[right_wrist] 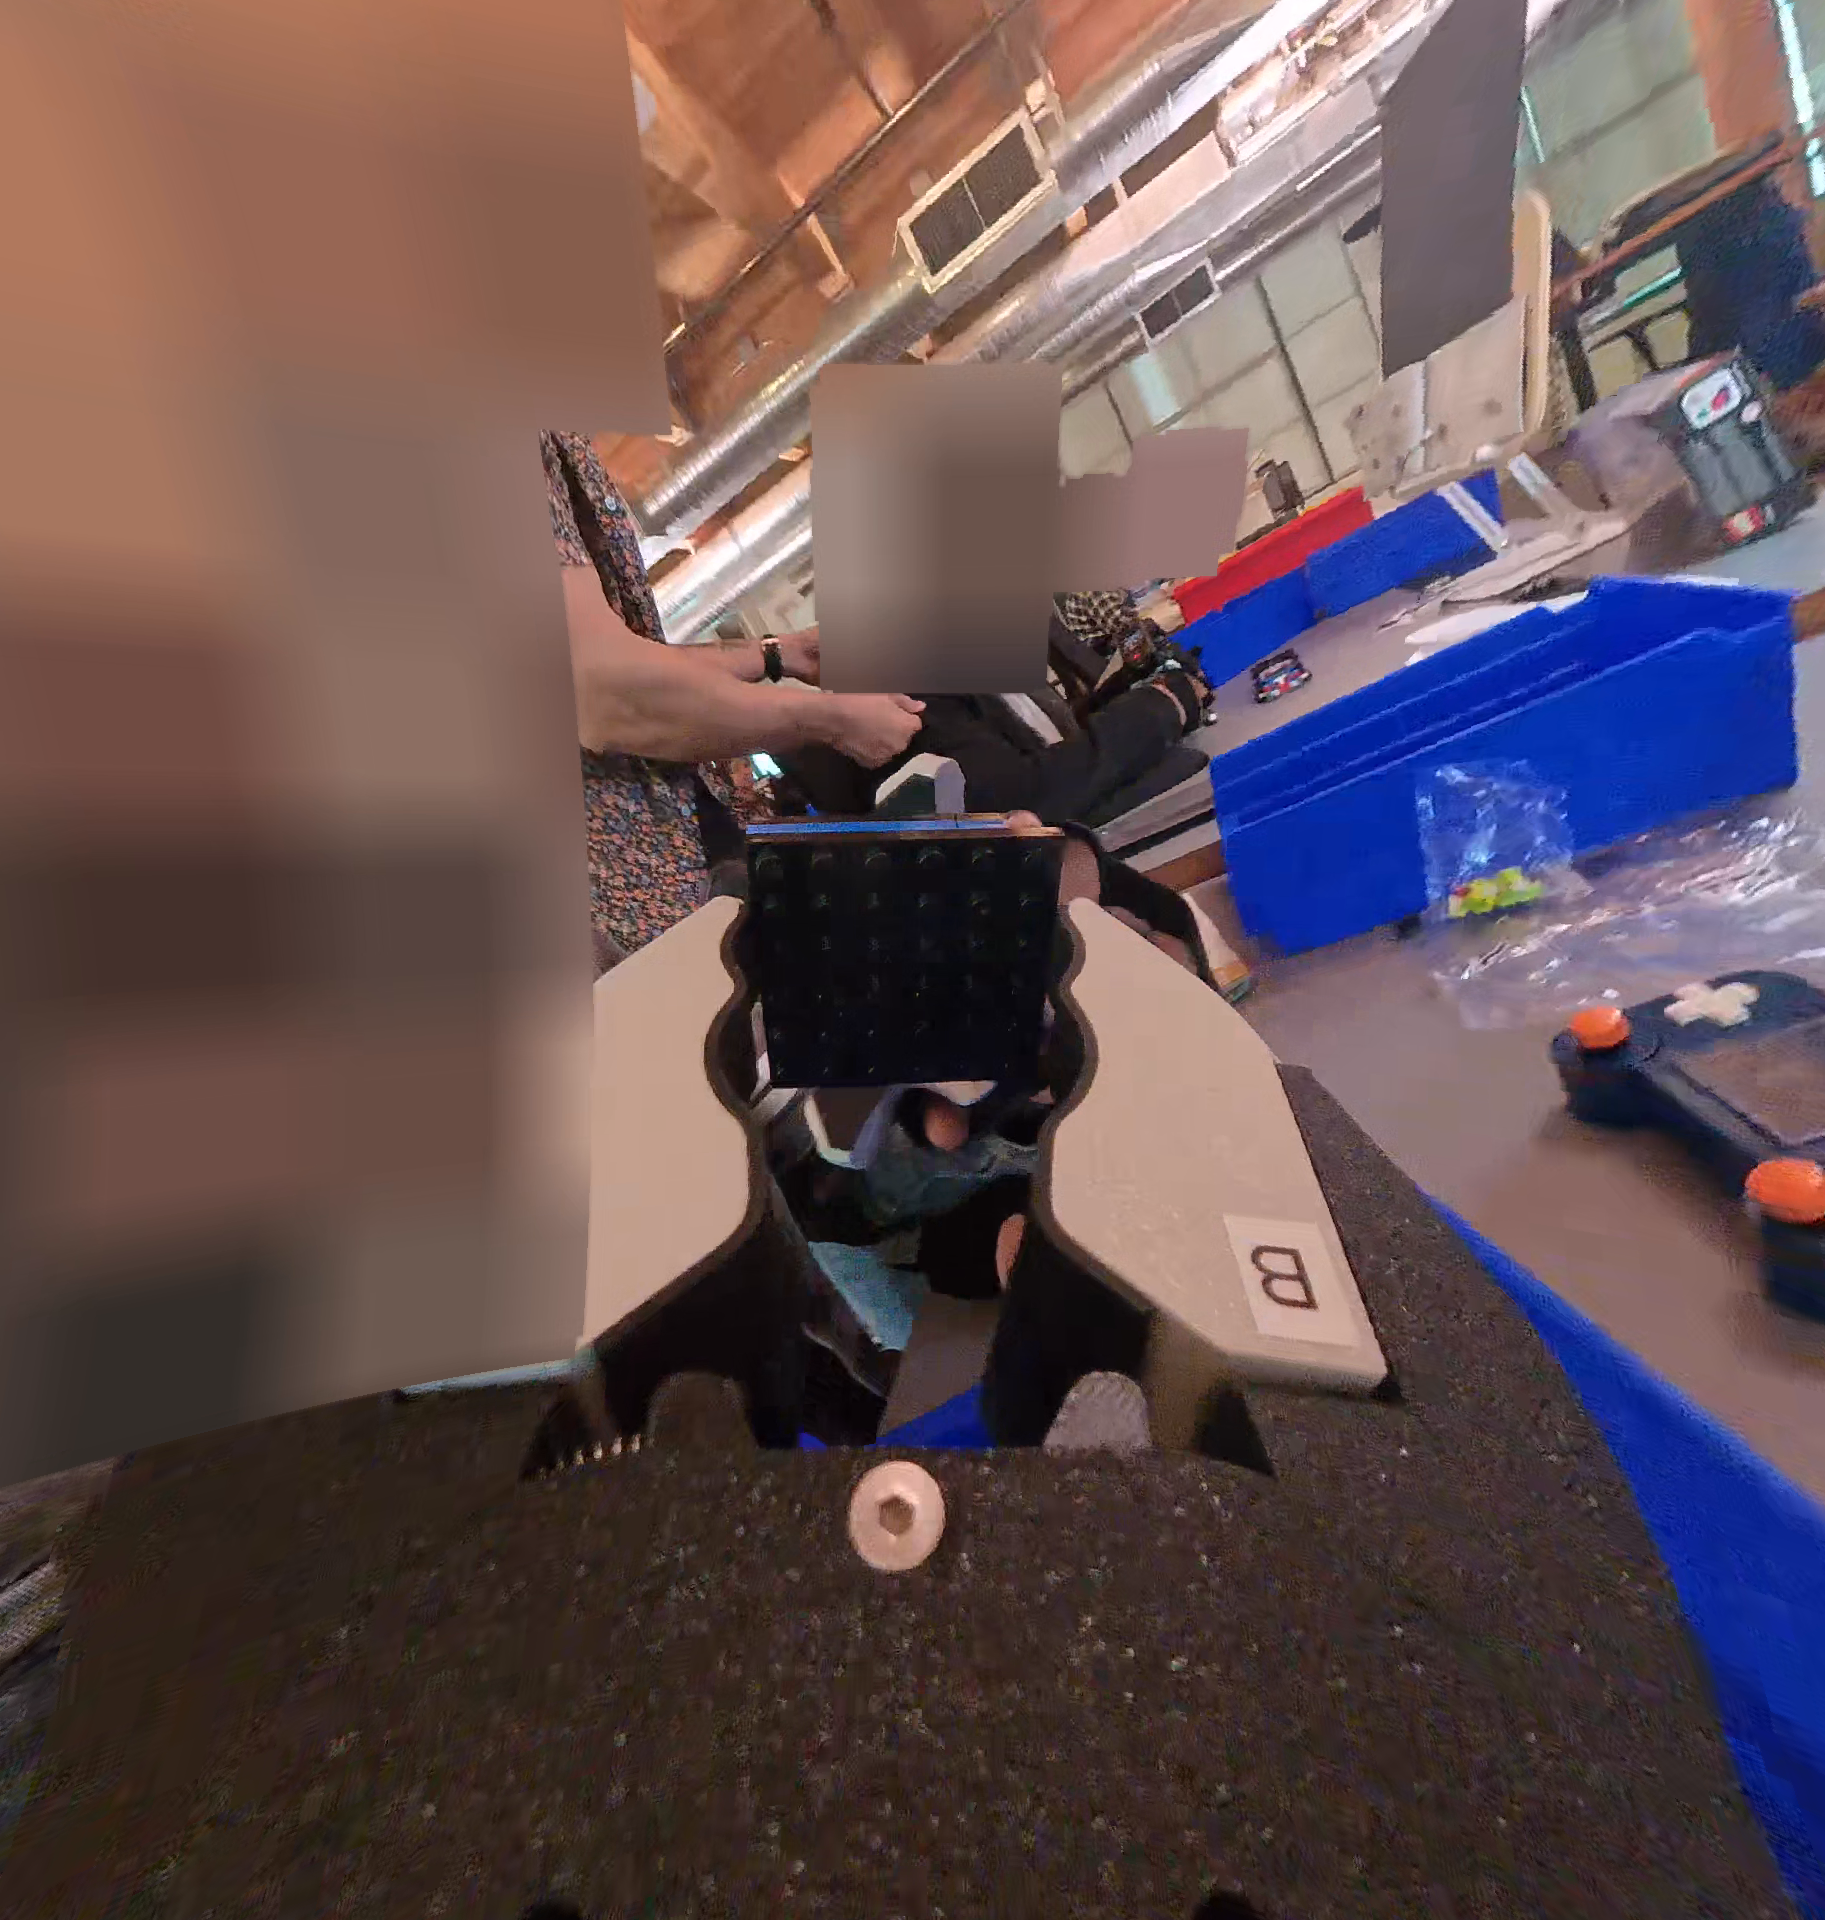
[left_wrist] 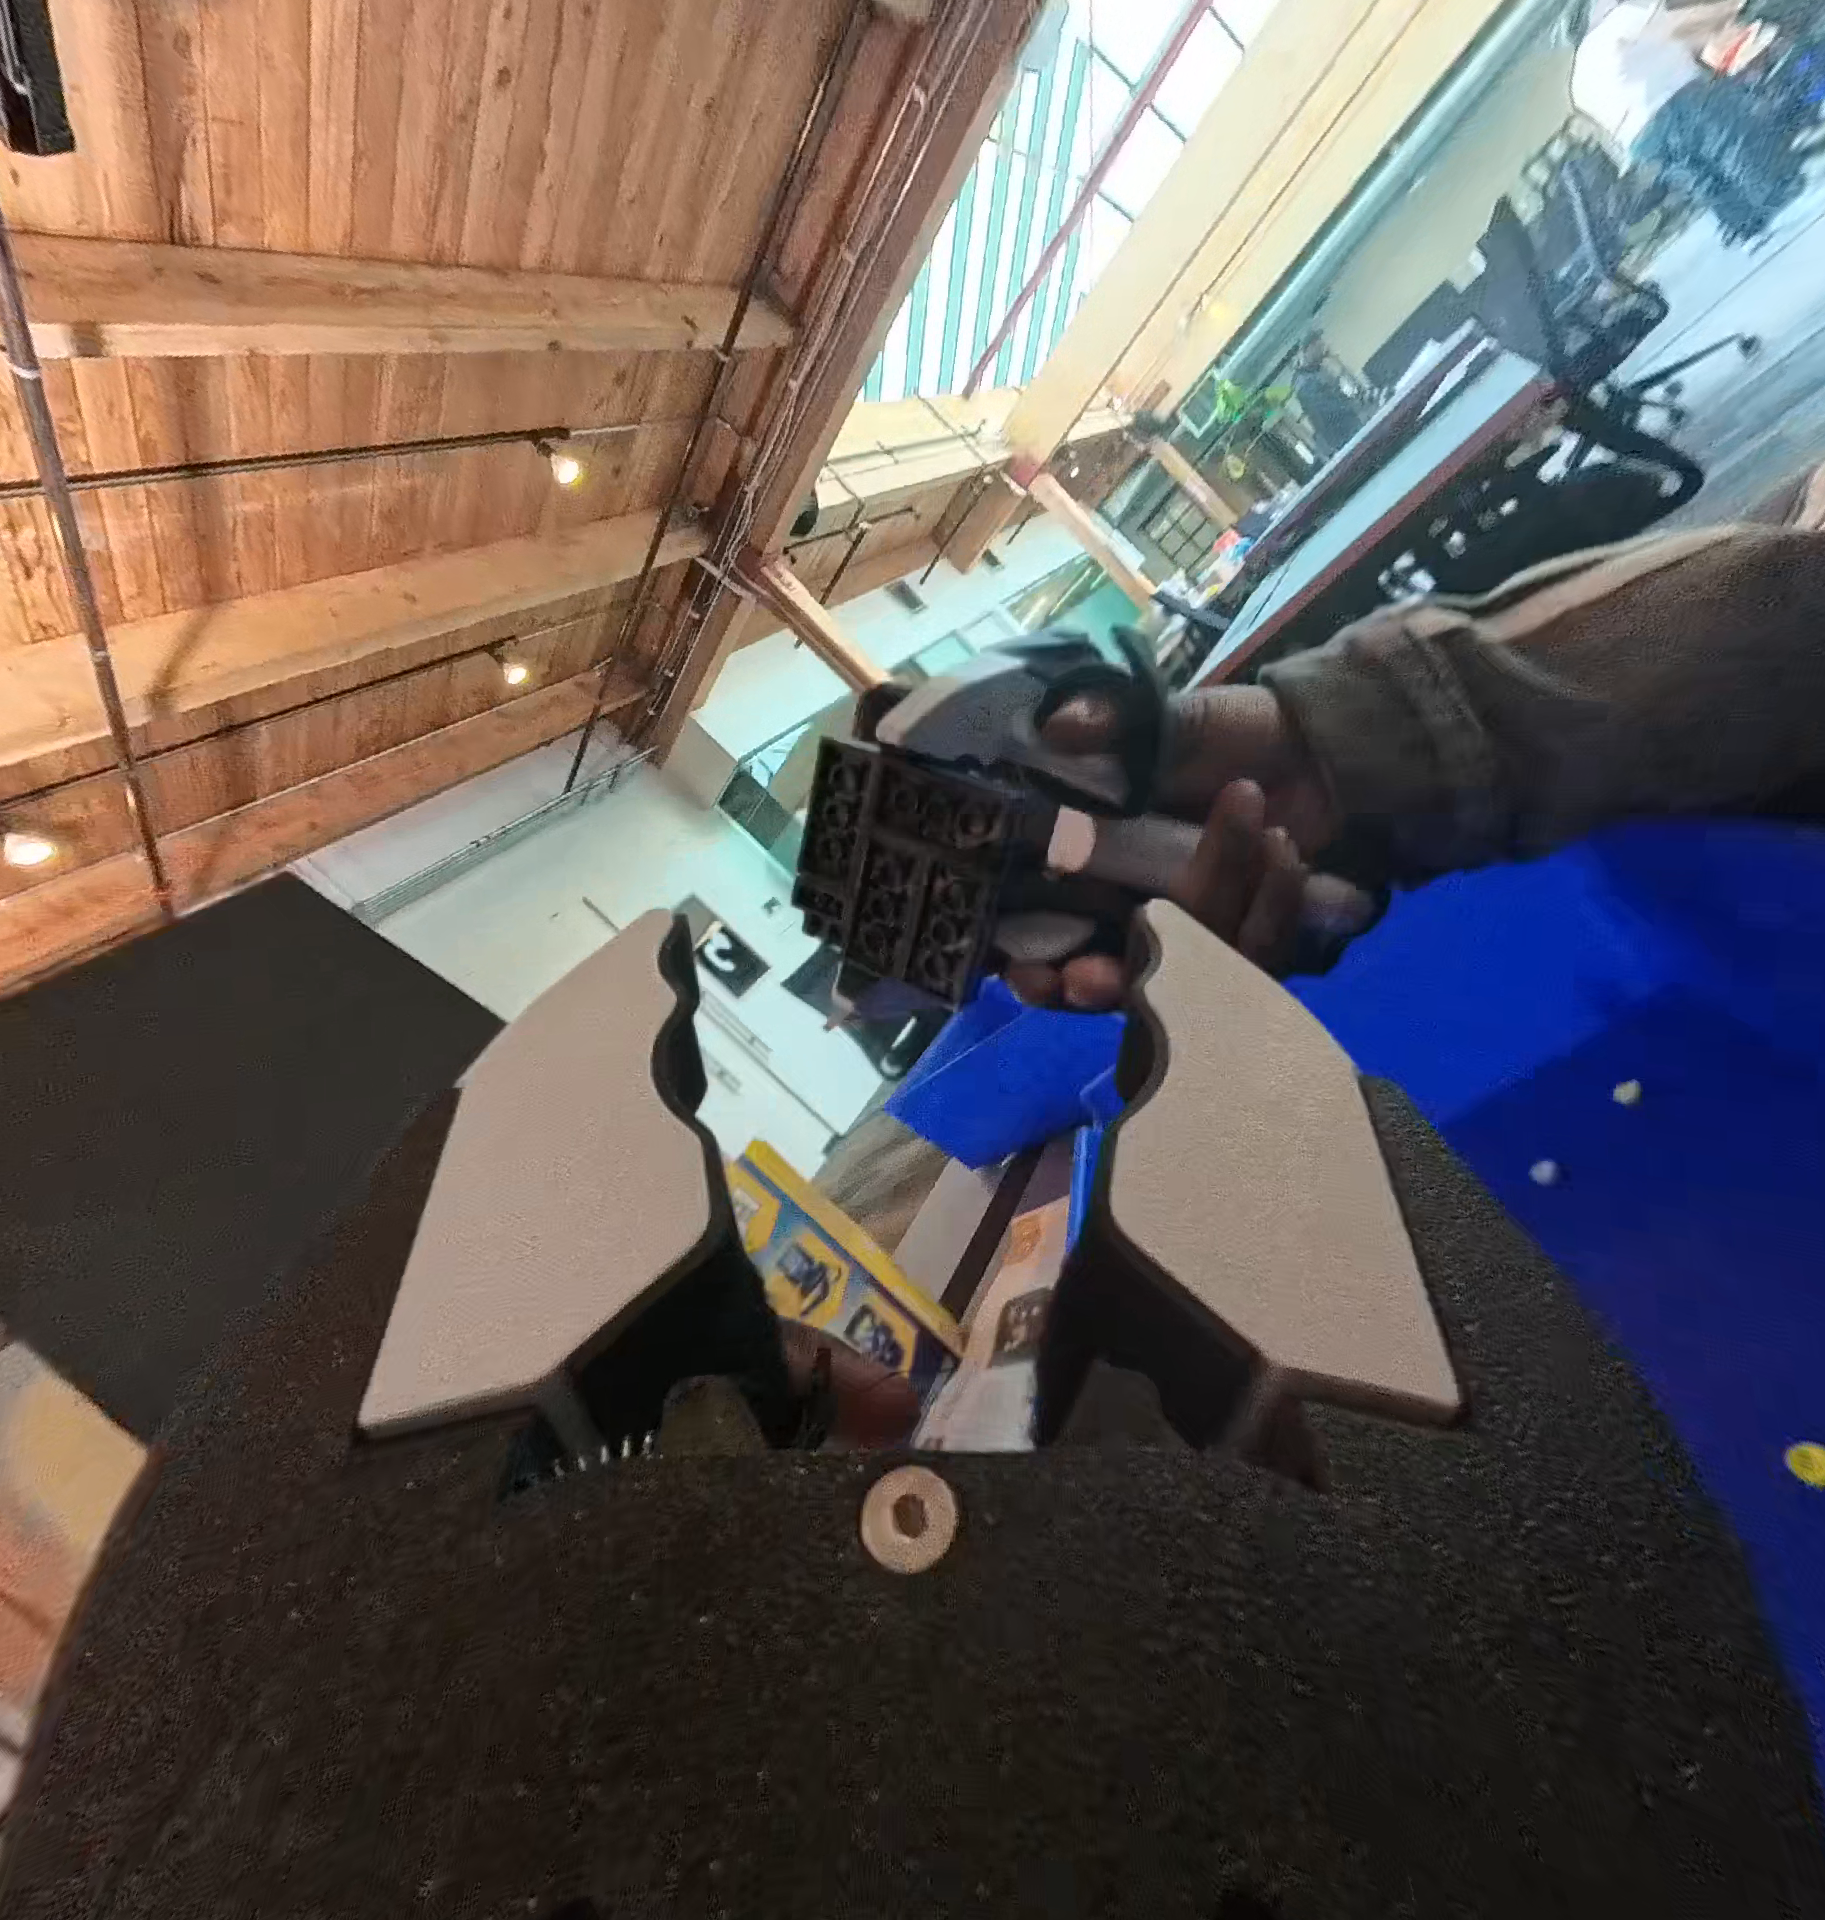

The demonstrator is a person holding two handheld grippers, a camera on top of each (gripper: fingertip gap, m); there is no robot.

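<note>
My right gripper (right_wrist: pixel 903 935) is shut on a black square studded plate (right_wrist: pixel 903 987), holding it by its two side edges with the studs facing the camera. In the left wrist view the plate (left_wrist: pixel 887 862) shows its underside, held by the right gripper (left_wrist: pixel 991 821) in a hand with a brown sleeve (left_wrist: pixel 1562 707). My left gripper (left_wrist: pixel 913 977) is open and empty. The plate hangs just beyond its fingertips, its lower edge between them, not touching either finger. Both grippers are raised in the air.
A grey table (right_wrist: pixel 1407 1143) holds a blue bin (right_wrist: pixel 1510 748), a clear plastic bag with small pieces (right_wrist: pixel 1490 883) and a dark brick-built controller with orange knobs (right_wrist: pixel 1718 1070). People stand behind the plate. A blue tray (left_wrist: pixel 1614 1143) and a printed box (left_wrist: pixel 835 1278) lie below the left gripper.
</note>
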